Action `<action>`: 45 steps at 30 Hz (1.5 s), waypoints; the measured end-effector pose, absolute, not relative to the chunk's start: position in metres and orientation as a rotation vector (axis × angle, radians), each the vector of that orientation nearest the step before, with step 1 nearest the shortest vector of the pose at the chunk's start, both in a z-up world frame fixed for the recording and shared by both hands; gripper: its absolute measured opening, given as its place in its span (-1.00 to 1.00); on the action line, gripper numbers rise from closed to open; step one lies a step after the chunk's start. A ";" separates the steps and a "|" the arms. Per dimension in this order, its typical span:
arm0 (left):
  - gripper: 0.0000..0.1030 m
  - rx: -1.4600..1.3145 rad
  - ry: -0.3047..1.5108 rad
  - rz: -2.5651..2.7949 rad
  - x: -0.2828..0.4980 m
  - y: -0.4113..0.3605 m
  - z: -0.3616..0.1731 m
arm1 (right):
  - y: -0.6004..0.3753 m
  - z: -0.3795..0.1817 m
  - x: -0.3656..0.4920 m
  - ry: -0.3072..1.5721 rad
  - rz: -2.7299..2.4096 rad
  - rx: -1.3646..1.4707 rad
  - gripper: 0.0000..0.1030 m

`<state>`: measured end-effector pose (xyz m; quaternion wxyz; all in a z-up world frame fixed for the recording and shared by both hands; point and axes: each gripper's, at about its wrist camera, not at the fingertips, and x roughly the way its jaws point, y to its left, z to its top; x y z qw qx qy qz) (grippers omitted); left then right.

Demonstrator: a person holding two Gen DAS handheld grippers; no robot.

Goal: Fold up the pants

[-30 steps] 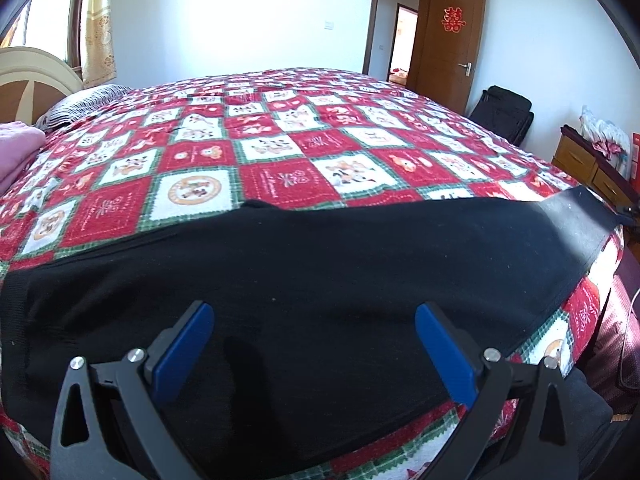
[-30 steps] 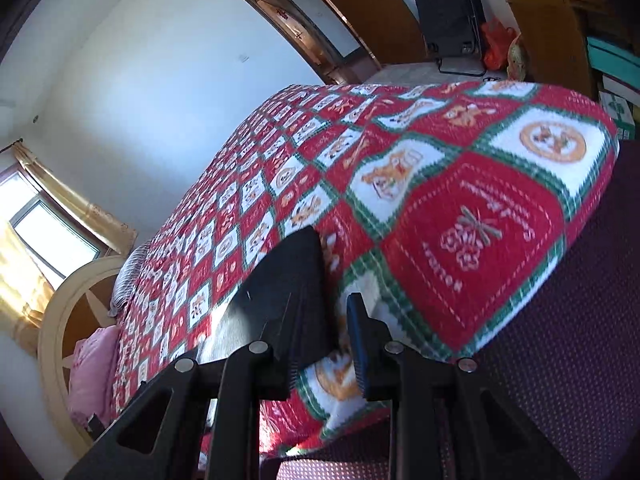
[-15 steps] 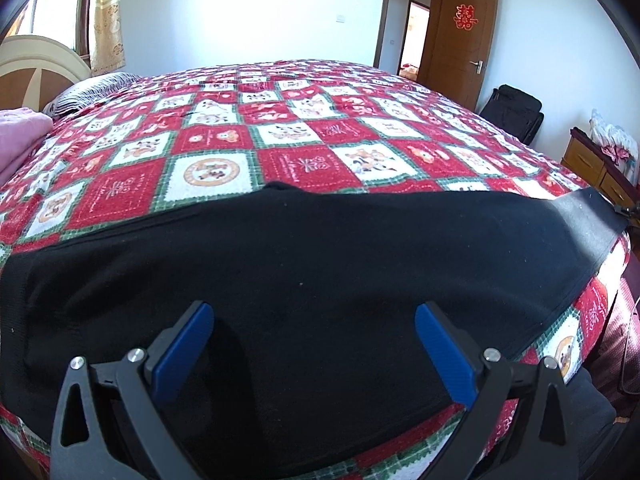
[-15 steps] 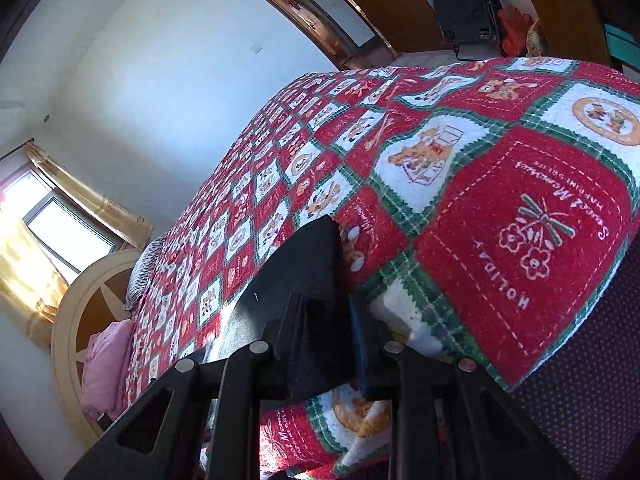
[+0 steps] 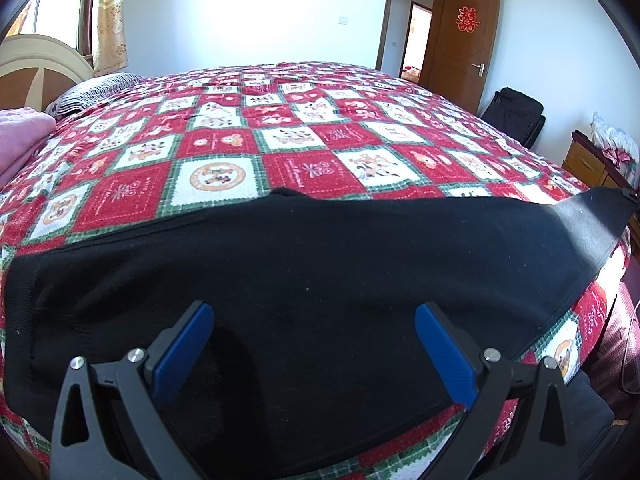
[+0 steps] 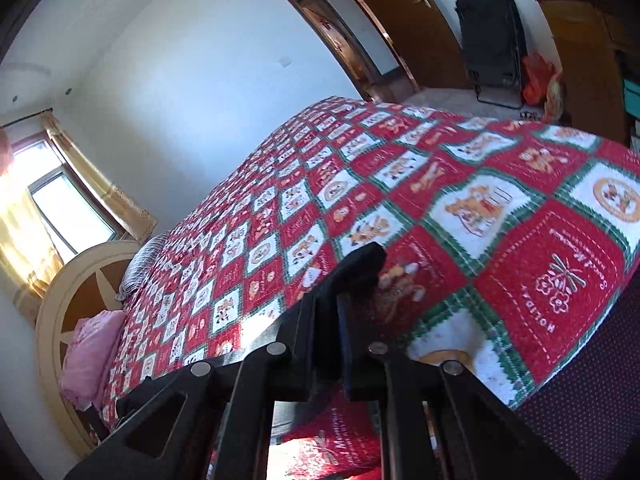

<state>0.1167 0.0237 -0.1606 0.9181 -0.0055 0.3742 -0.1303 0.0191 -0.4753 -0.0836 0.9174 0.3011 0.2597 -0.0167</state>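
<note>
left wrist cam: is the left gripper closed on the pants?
No. The left gripper stands wide open above the black pants, its blue pads far apart with nothing pinched between them.

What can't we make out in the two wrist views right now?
- Pants: the near edge in the left wrist view is hidden behind the open left gripper and cut by the frame.
- Right wrist view: the shut right gripper covers the pinched cloth, so which part it holds is unclear.

A bed [image 5: 312, 128] carries a red, white and green patchwork blanket [image 5: 224, 176]. Black pants [image 5: 304, 280] lie spread across its near edge. A pink cloth [image 5: 20, 136] sits beside the striped pillow [image 5: 92, 88].
</note>
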 end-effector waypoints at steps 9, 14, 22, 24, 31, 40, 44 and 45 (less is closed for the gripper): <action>1.00 -0.017 0.765 -0.269 0.117 0.025 -0.158 | -0.430 -0.051 0.021 0.498 0.039 0.515 -0.81; 1.00 -0.022 0.761 -0.270 0.118 0.026 -0.155 | -0.399 -0.042 0.031 0.507 0.101 0.466 -0.82; 1.00 -0.038 0.751 -0.266 0.120 0.030 -0.151 | -0.342 -0.039 0.053 0.537 0.206 0.402 -0.82; 1.00 -0.043 0.750 -0.264 0.120 0.032 -0.151 | -0.331 -0.040 0.059 0.546 0.229 0.397 -0.82; 1.00 -0.038 0.788 -0.289 0.123 0.033 -0.155 | -0.285 -0.049 0.083 0.589 0.315 0.369 -0.82; 1.00 0.176 0.873 -0.333 0.115 0.012 -0.174 | -0.225 -0.072 0.112 0.670 0.412 0.336 -0.83; 1.00 0.260 0.894 -0.365 0.105 0.008 -0.180 | -0.198 -0.083 0.122 0.704 0.457 0.322 -0.83; 1.00 0.262 0.903 -0.375 0.104 0.009 -0.179 | -0.191 -0.085 0.124 0.710 0.466 0.318 -0.83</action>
